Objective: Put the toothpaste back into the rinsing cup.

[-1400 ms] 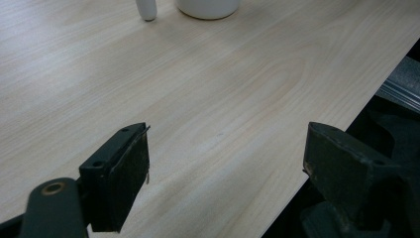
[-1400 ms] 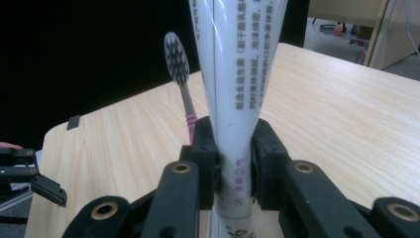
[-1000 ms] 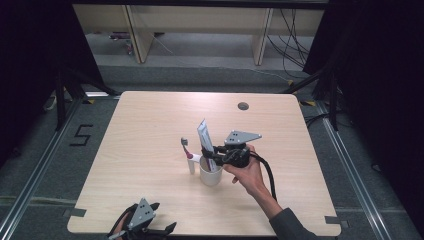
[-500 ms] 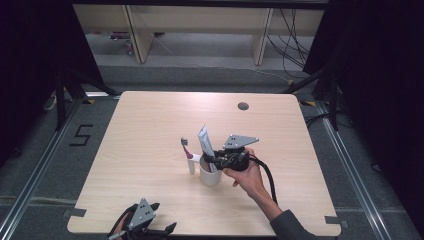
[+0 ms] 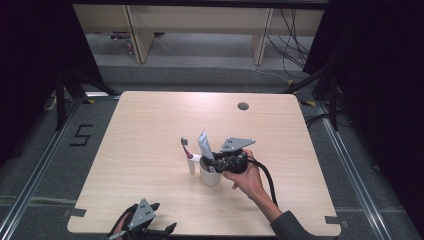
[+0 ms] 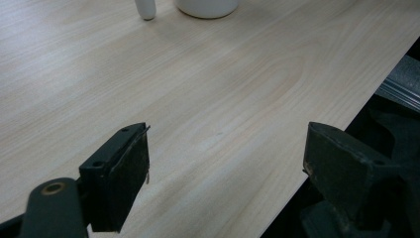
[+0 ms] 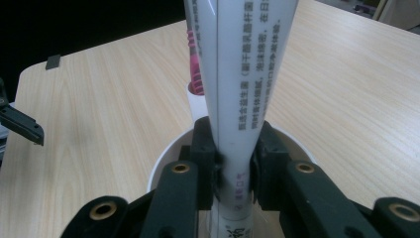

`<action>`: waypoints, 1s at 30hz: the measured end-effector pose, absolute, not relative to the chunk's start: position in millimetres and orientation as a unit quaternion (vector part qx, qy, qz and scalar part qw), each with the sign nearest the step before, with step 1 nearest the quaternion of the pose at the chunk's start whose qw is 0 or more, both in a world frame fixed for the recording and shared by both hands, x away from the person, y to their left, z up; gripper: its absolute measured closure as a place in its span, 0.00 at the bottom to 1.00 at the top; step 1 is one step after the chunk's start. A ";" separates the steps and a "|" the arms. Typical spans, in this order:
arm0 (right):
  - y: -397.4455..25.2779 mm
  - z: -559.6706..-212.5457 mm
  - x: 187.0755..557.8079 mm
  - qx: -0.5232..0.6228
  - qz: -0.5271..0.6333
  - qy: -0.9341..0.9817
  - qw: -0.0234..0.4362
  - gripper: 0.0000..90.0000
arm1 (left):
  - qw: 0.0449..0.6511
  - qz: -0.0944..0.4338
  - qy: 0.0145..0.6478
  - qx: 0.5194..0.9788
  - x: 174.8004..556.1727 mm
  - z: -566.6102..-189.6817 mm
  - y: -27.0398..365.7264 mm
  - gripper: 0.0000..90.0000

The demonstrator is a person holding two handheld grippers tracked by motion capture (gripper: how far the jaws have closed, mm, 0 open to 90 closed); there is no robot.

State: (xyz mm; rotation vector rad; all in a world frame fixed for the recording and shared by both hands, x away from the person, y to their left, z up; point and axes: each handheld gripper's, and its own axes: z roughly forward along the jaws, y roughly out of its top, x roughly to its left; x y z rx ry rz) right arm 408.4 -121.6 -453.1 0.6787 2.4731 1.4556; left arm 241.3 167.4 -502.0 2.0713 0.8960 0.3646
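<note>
Left gripper (image 5: 150, 234) low at the surface (image 5: 150, 130) edge, near side of the cup (image 5: 210, 176), well apart from it, jaws spread wide over bare wood. Toothbrush (image 5: 188, 156) upright just left of the cup. Tube (image 7: 237, 99) standing in the cup, tilted slightly. Right gripper (image 7: 233, 163) above the cup's rim, pinching the tube's lower part.

The whole table (image 5: 150, 130) is being viewed from above its near edge in the high view, facing forward and down. The white cup (image 6: 205, 7) is being caught at the top of the low, tabletop-skimming left gripper view, and its rim (image 7: 163, 158) is being seen close-up in the right gripper view.
</note>
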 end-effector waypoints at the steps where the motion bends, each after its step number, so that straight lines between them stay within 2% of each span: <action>1: -121.6 -453.2 408.5 0.228 0.491 0.835 0.096 0.83 | 0.411 0.149 0.356 0.826 241.8 -501.8 167.9 0.20; 9: -121.7 -456.4 407.8 0.230 0.486 0.837 0.099 0.83 | 0.414 0.144 0.355 0.826 240.9 -502.1 167.2 0.20; 12: -122.4 -454.7 404.6 0.248 0.484 0.835 0.085 0.81 | 0.415 0.146 0.356 0.825 241.9 -502.3 167.2 0.20; 17: -125.2 -452.5 407.2 0.239 0.490 0.833 0.097 0.80 | 0.415 0.144 0.355 0.825 241.7 -502.3 166.8 0.20; 23: -125.3 -450.2 405.9 0.236 0.487 0.836 0.088 0.81 | 0.415 0.145 0.354 0.826 242.0 -502.5 166.8 0.20; 25: -124.8 -450.4 406.5 0.228 0.489 0.835 0.106 0.81 | 0.408 0.149 0.353 0.829 242.0 -502.7 167.6 0.20; 30: -125.2 -450.4 405.5 0.231 0.489 0.835 0.098 0.81 | 0.408 0.149 0.352 0.829 242.0 -502.6 167.8 0.20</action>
